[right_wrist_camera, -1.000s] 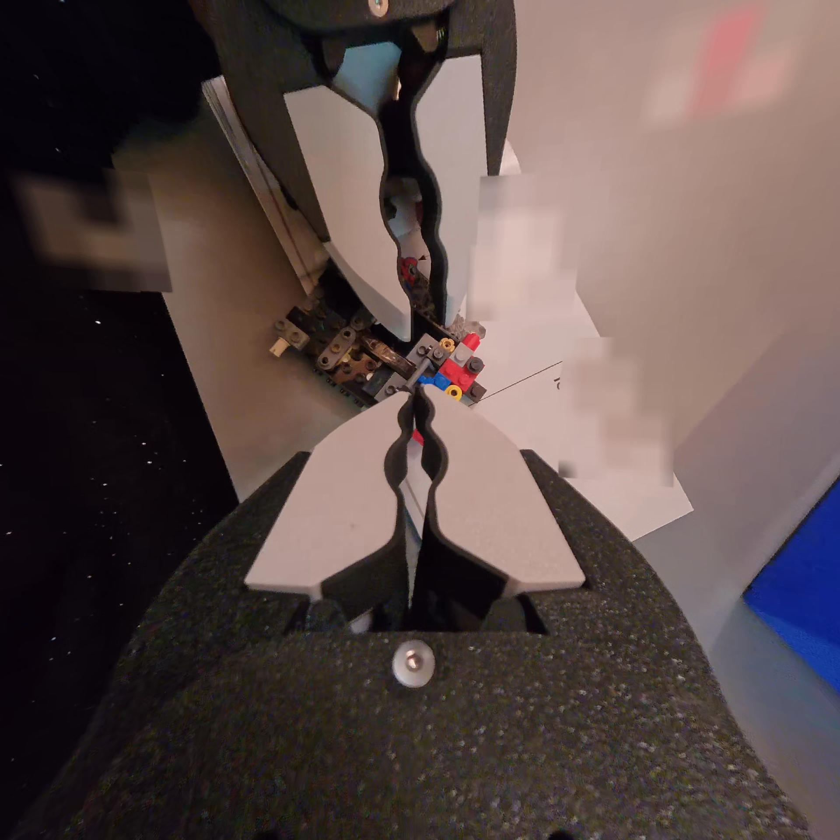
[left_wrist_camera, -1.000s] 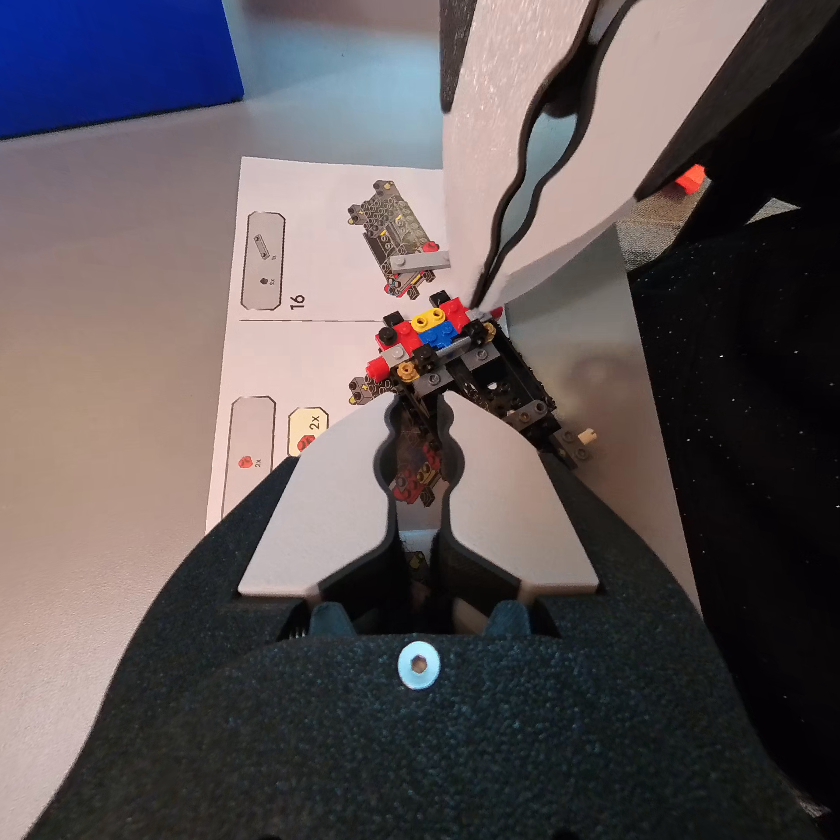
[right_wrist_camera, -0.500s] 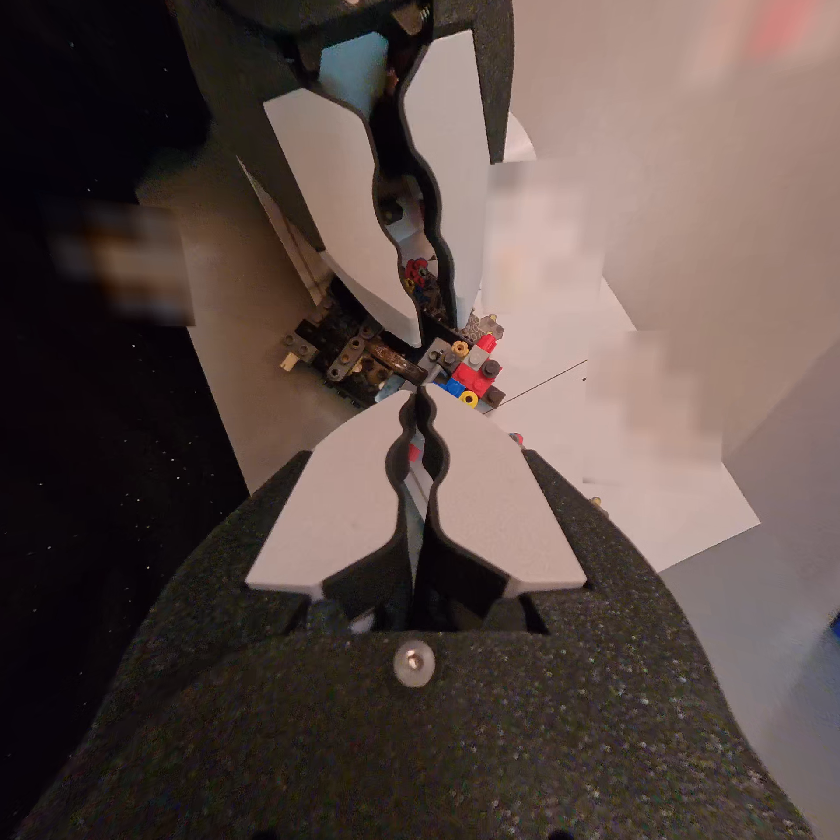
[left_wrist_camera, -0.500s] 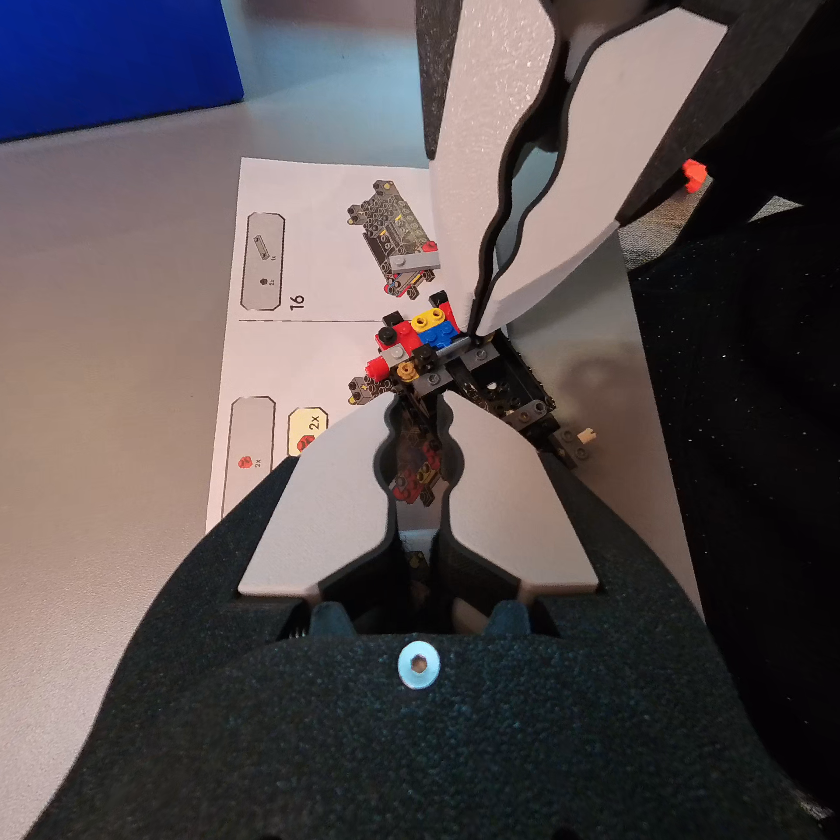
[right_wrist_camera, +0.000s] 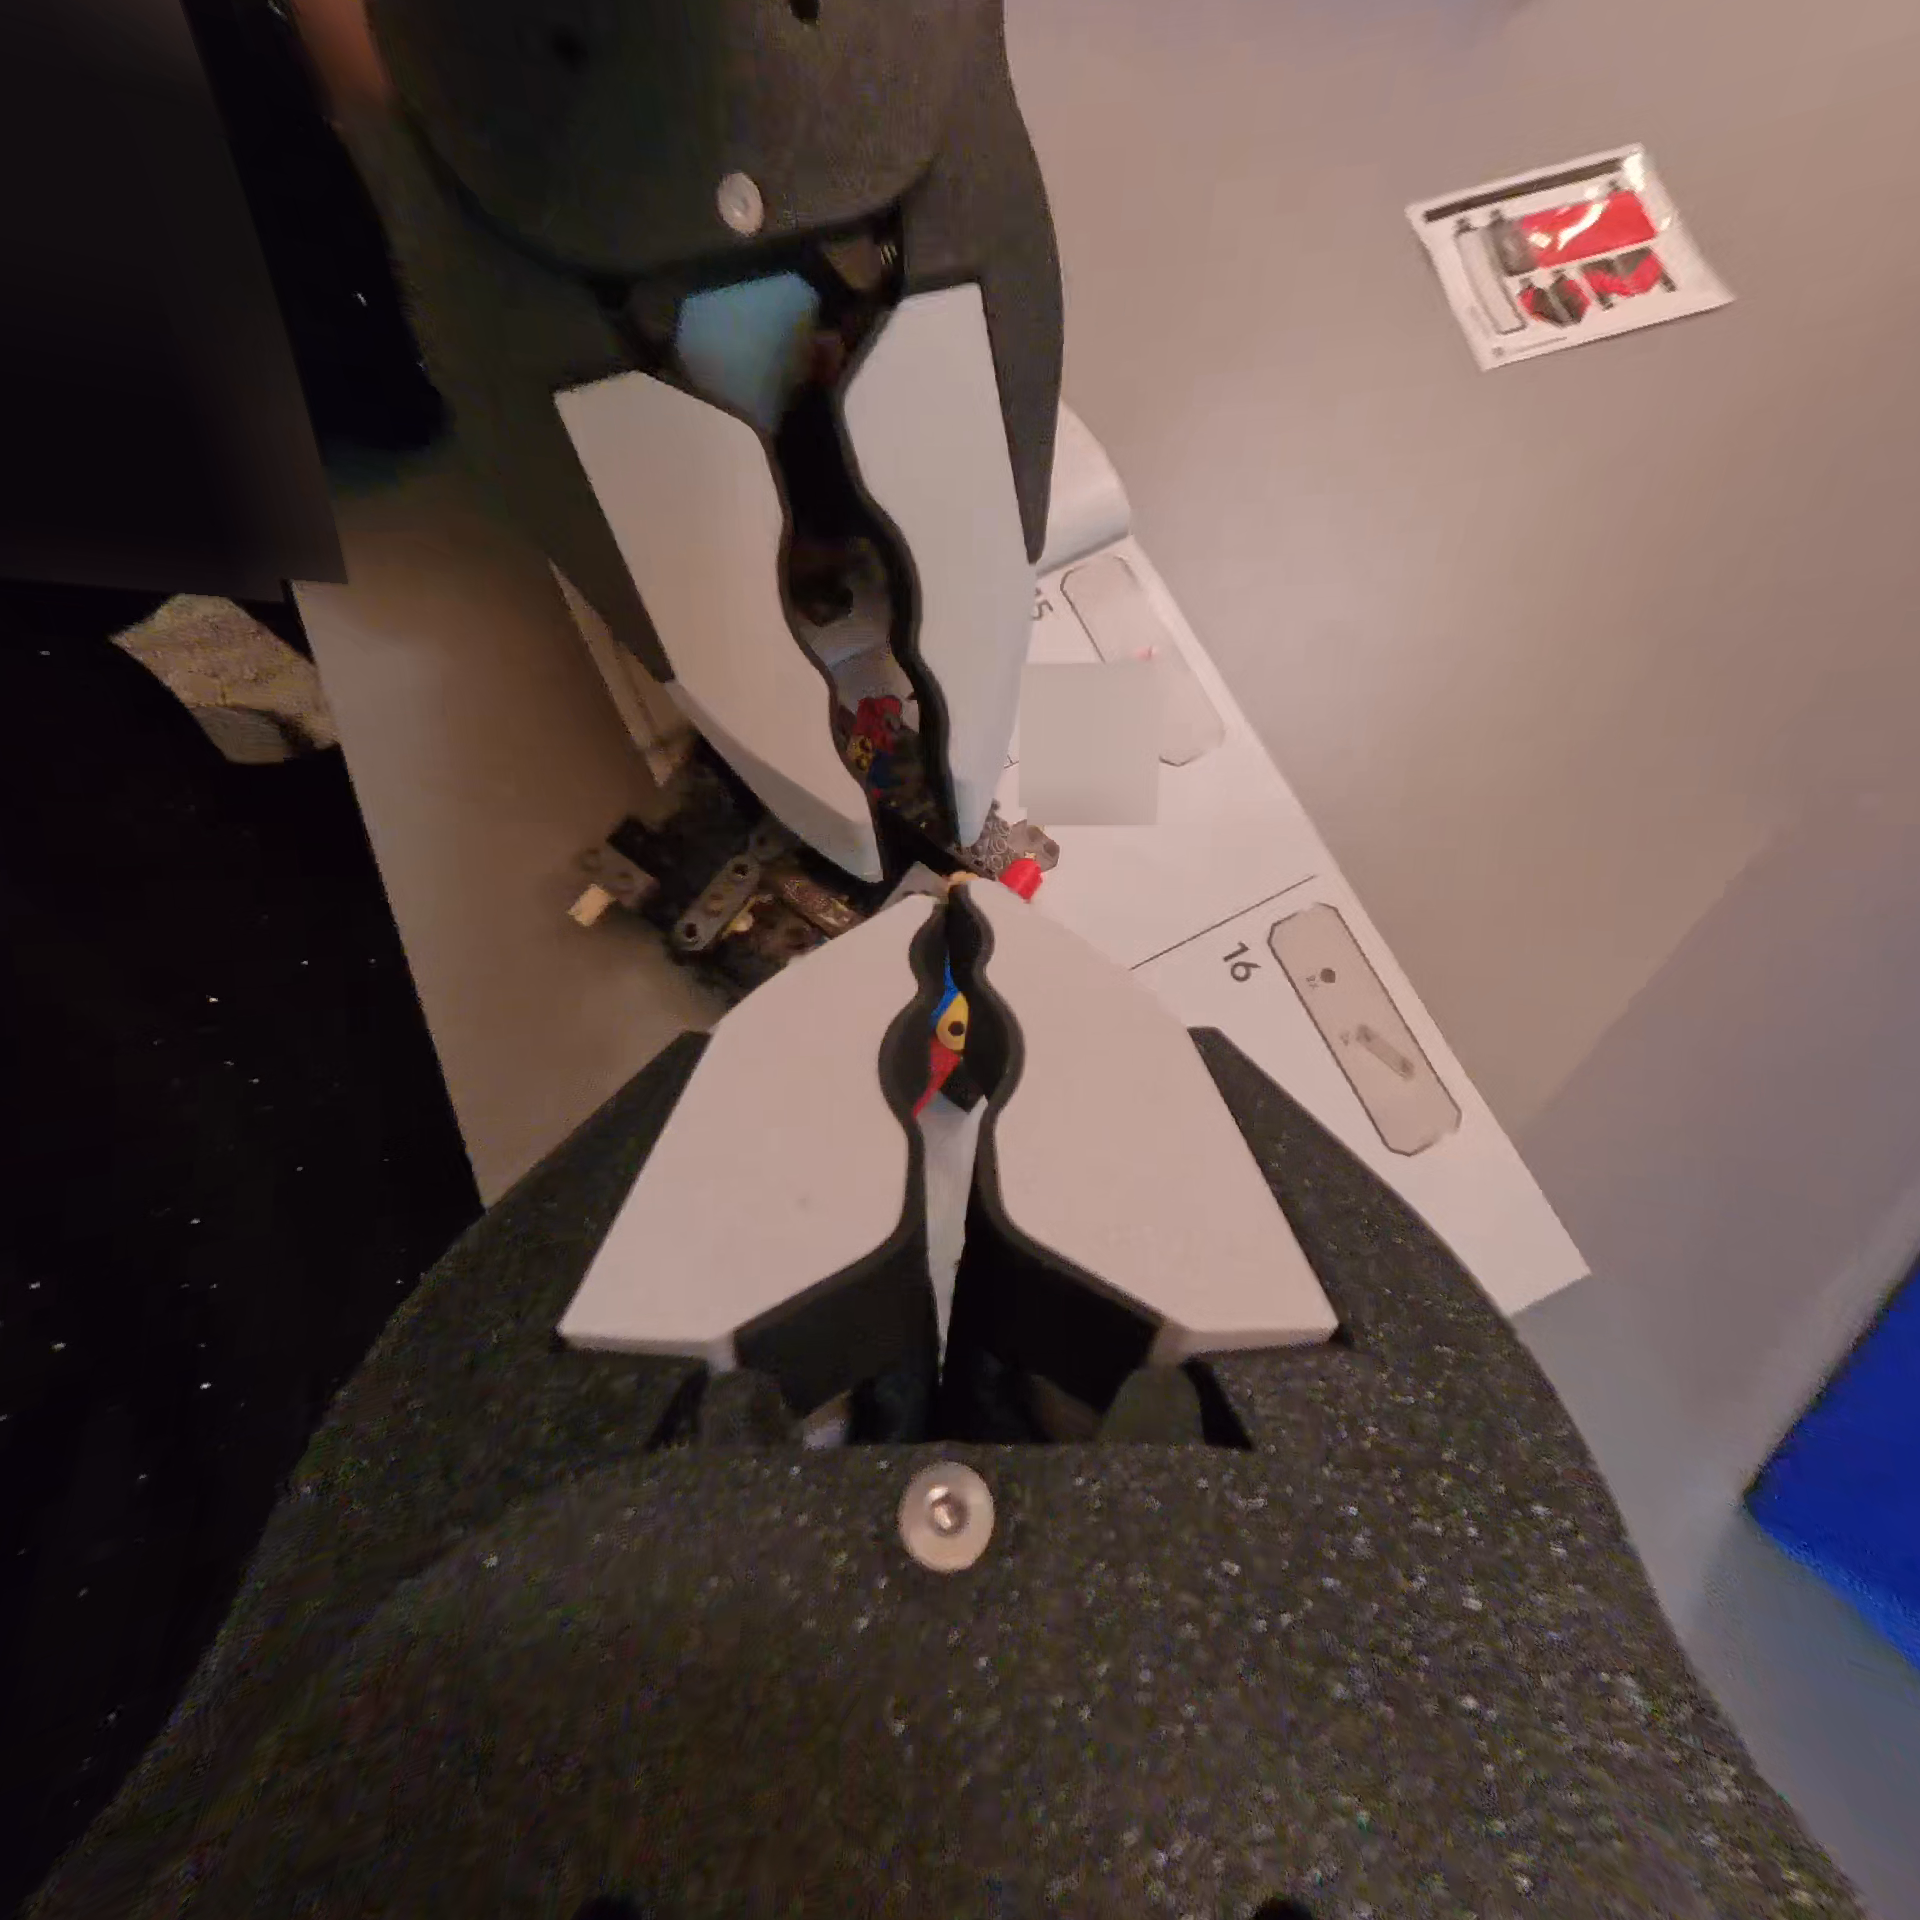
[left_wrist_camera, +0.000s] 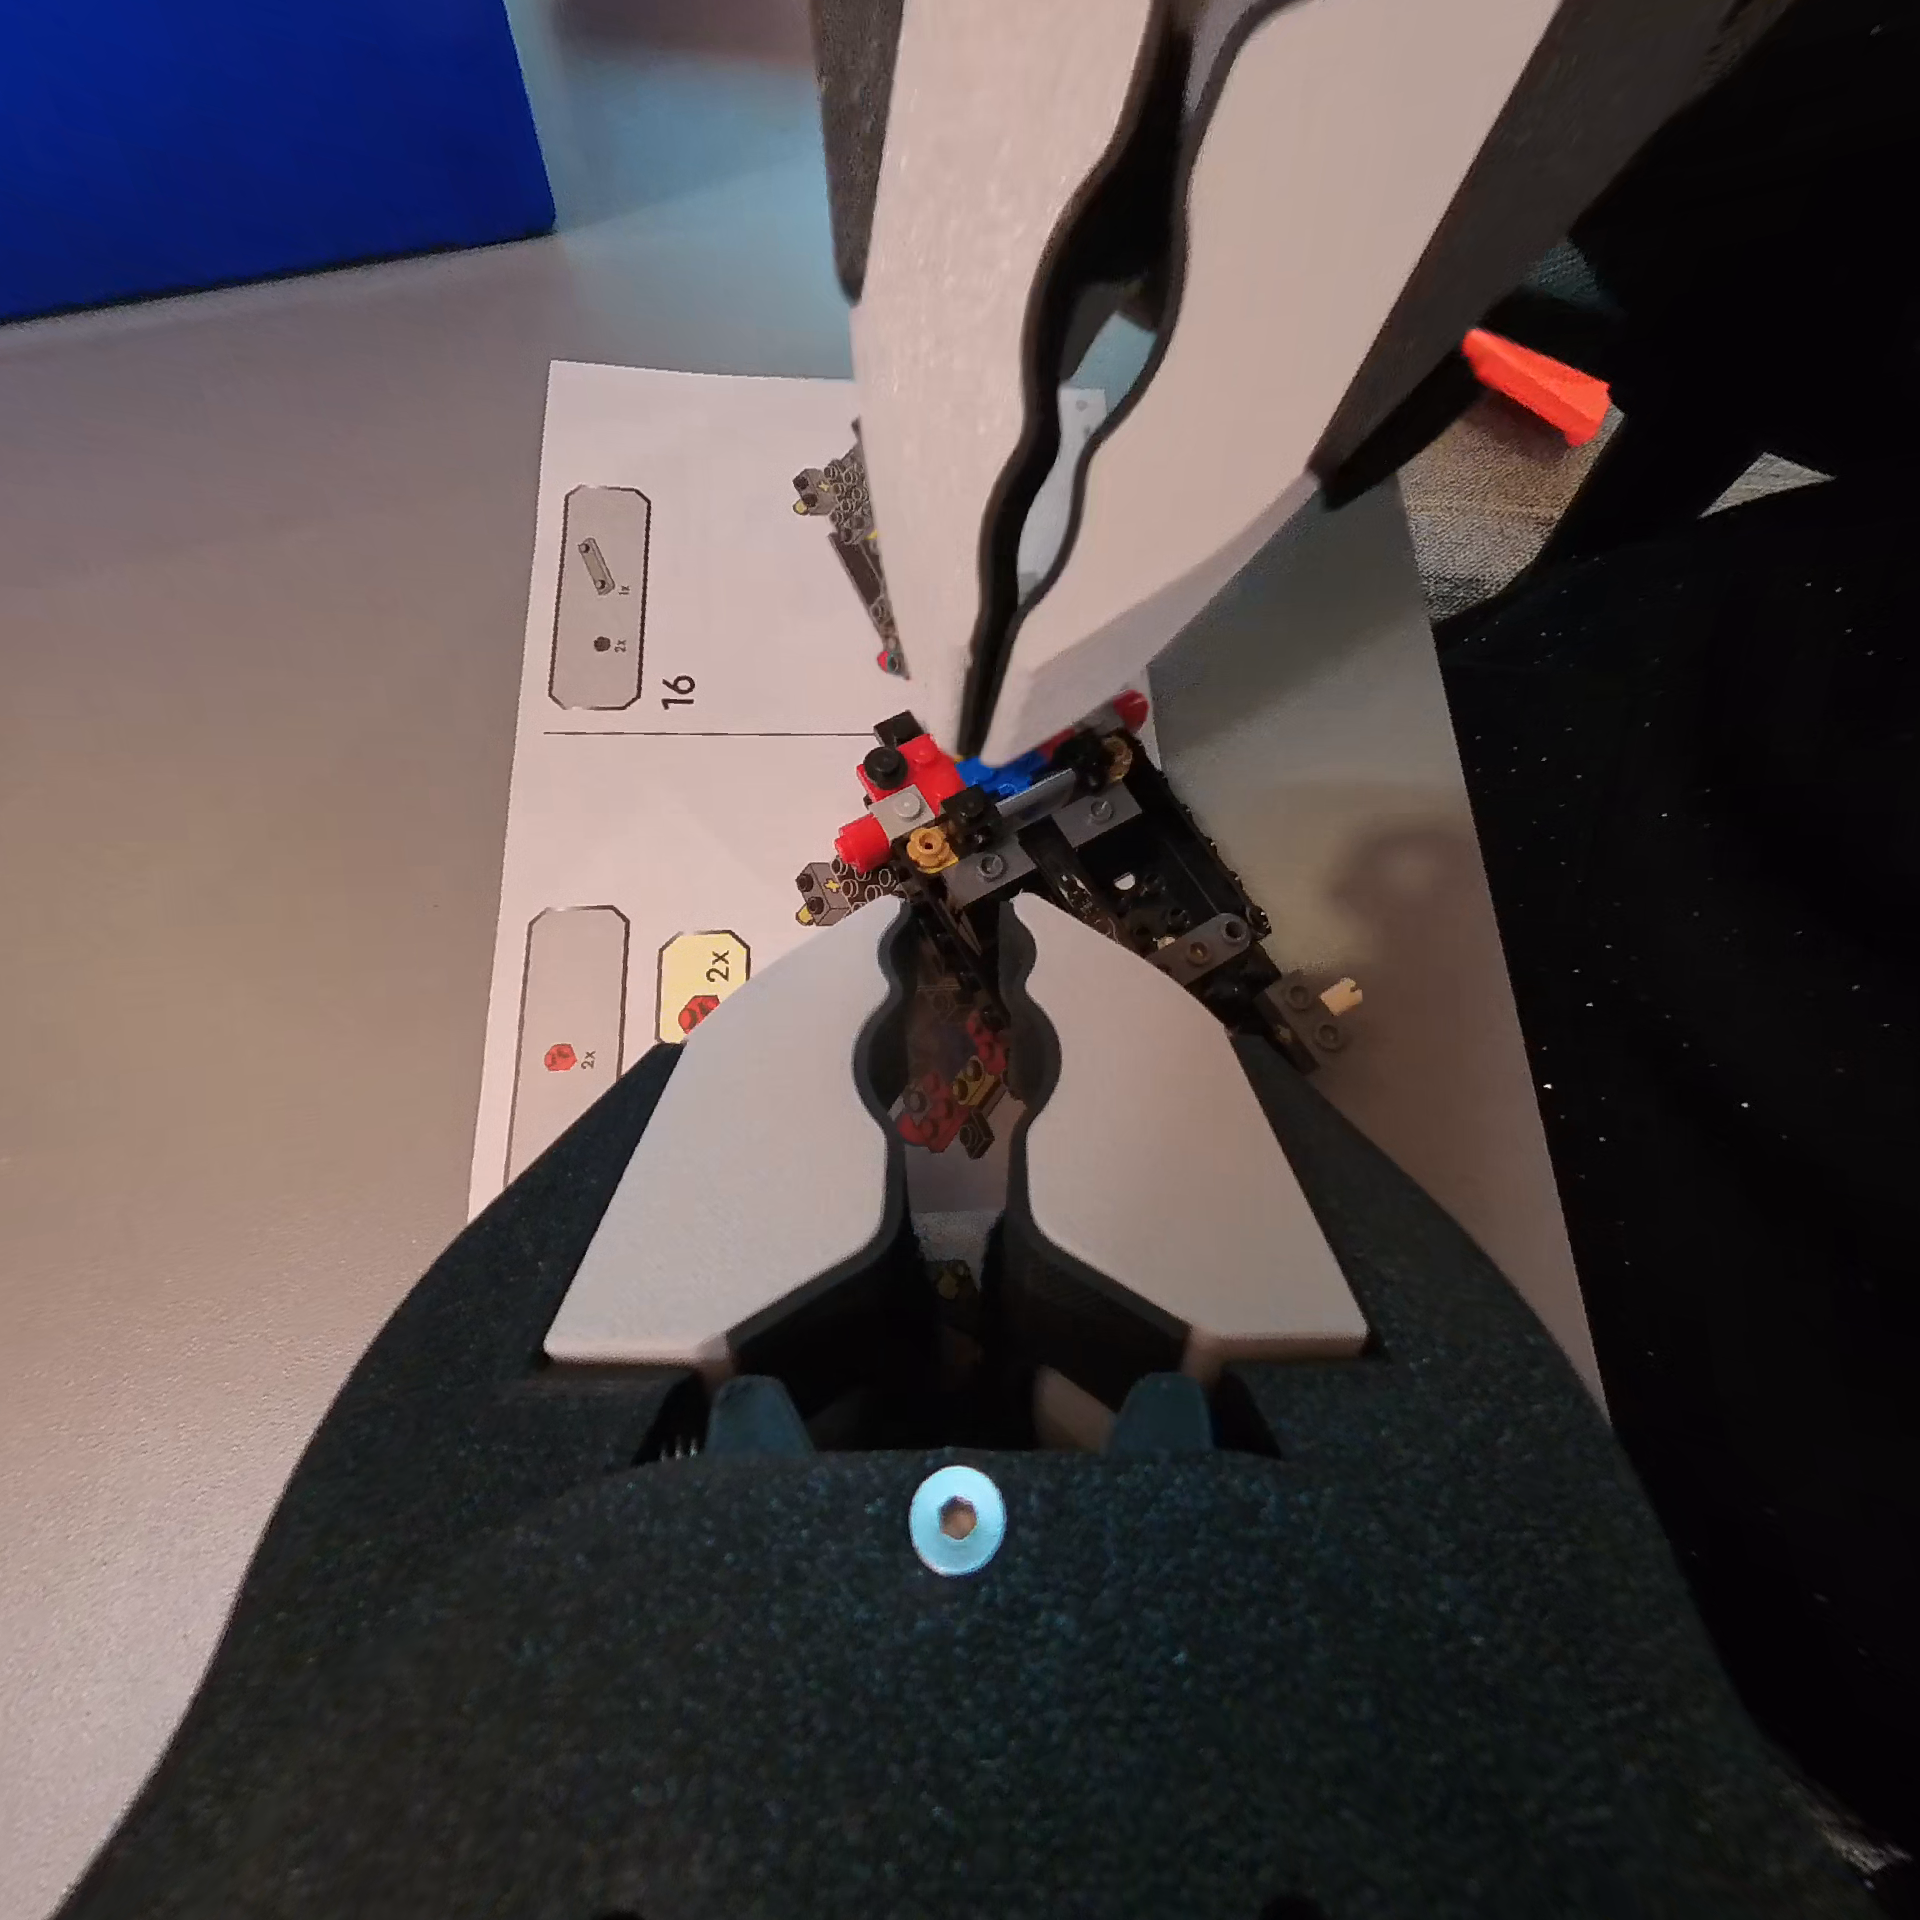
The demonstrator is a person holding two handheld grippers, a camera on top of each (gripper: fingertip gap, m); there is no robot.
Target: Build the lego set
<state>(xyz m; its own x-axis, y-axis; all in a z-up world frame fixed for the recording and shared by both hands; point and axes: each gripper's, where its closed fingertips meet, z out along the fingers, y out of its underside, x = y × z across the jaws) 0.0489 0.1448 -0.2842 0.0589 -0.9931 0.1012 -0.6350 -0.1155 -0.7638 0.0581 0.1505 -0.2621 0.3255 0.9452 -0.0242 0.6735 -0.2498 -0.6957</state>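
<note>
The partly built lego model [left_wrist_camera: 1081,842] is black and grey with red, blue and yellow bricks on top. It sits over the instruction sheet [left_wrist_camera: 665,790]. My left gripper [left_wrist_camera: 956,920] is shut on a black beam at the model's near end. My right gripper [left_wrist_camera: 975,732] comes down from above, shut, with its tips pressed on the red and blue bricks. In the right wrist view my right gripper [right_wrist_camera: 951,904] meets the left gripper [right_wrist_camera: 914,842] tip to tip over the model [right_wrist_camera: 727,894]. Coloured bricks show through the gap between the right fingers.
A blue box [left_wrist_camera: 260,135] stands at the back left and shows in the right wrist view [right_wrist_camera: 1849,1475]. A sticker sheet [right_wrist_camera: 1569,255] lies on the grey table. A loose red piece [left_wrist_camera: 1532,384] lies near black cloth [left_wrist_camera: 1714,935] on the right. Both grippers' tips are close together, under 4 cm apart.
My right gripper has moved left and lower onto the model's top bricks. The model has turned slightly in the left gripper's hold. The left gripper has stayed shut.
</note>
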